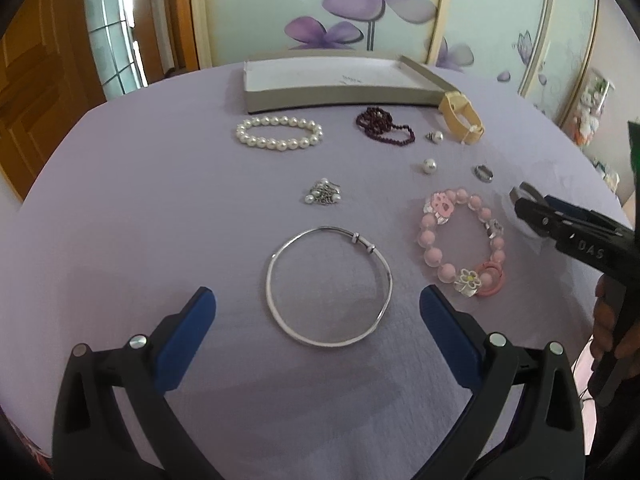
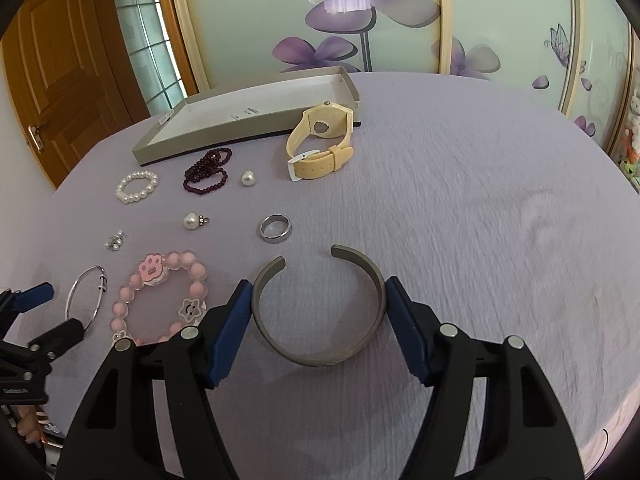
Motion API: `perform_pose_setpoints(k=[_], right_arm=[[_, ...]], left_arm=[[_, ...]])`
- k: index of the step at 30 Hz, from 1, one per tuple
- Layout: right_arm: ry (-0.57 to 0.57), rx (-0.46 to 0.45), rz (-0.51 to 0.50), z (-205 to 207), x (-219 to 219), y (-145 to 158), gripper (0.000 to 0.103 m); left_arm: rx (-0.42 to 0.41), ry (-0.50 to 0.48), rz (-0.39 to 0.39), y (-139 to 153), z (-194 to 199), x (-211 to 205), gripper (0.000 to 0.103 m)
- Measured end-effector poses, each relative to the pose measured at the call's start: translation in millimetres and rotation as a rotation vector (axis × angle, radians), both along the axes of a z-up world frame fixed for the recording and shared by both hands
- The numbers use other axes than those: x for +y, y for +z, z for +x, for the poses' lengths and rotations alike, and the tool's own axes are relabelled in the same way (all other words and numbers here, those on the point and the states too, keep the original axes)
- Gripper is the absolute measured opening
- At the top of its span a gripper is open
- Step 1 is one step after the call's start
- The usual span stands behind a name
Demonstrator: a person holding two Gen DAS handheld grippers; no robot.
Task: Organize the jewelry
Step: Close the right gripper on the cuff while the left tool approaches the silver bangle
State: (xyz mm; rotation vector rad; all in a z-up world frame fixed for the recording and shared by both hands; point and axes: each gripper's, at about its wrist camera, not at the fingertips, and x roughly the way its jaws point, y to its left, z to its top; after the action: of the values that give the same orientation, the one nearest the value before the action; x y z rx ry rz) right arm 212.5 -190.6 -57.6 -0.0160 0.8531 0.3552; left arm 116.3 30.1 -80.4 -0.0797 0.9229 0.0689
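Between our right tool [image 2: 318,314] pads sat the grey cuff bracelet [image 2: 320,308] on the worktop [image 2: 480,220], blue fingers [image 2: 232,332] touching both its sides. Our left tool [image 1: 318,320] gaped wide, empty, around the silver bangle [image 1: 329,286].

Table: we see a round top under a lilac cloth [image 2: 480,208], finely wrinkled.
Wall behind: we face pale green sliding panels [image 1: 492,8] printed with large purple flowers [image 2: 360,8], framed in cream trim.
Door: a brown wooden door [image 2: 60,80] stands at our left.
Window: a gridded frosted pane [image 1: 108,20] beside it lets in soft daylight.
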Motion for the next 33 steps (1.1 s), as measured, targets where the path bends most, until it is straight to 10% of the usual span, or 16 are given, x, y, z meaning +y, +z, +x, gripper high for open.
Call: perform_pose_setpoints(k=[33], right_arm=[[0.006, -0.011, 0.03, -2.8, -4.0, 6.5, 0.068]], left_arm=[[0.008, -0.031, 0.047, -6.5, 23.2, -11.3, 0.091]])
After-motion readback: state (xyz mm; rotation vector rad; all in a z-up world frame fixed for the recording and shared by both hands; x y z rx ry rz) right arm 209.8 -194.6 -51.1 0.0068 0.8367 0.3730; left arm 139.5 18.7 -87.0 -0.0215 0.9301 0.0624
